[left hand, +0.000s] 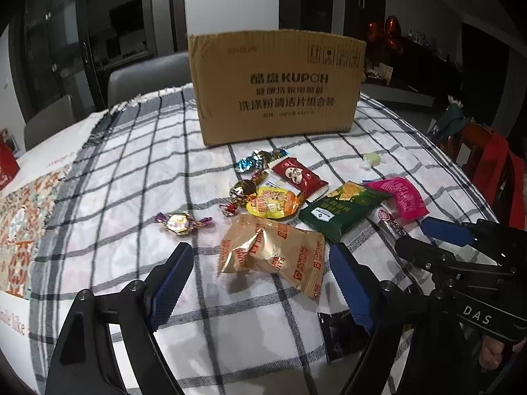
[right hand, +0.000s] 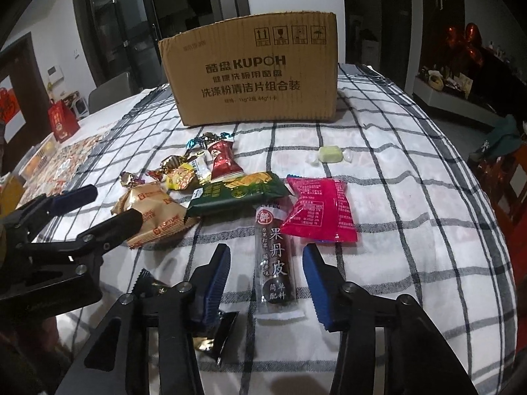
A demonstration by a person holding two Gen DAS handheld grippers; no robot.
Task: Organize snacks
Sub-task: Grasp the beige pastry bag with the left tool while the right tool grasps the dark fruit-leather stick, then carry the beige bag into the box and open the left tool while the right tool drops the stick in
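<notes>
Two grippers hover low over a checked tablecloth (right hand: 395, 151) strewn with snacks. Left gripper (left hand: 260, 273): jaws wide apart, straddling the tan fortune-biscuit packet (left hand: 273, 256); pads not pressing on it. Right gripper (right hand: 266, 279): jaws partly open, flanking the dark fruit-leather stick (right hand: 275, 260), which lies flat on the cloth; a gap shows on both sides, so nothing is gripped. Just beyond the stick lie a pink packet (right hand: 321, 210) and a green packet (right hand: 237, 194), the green one overlapping the tan packet's edge. Foil-wrapped candies (right hand: 174, 164), a yellow pouch (left hand: 273, 202) and a red packet (right hand: 224, 159) cluster behind. A pale green candy (right hand: 329, 154) sits apart to the right. A cardboard box (right hand: 250, 69) stands upright at the far side.
</notes>
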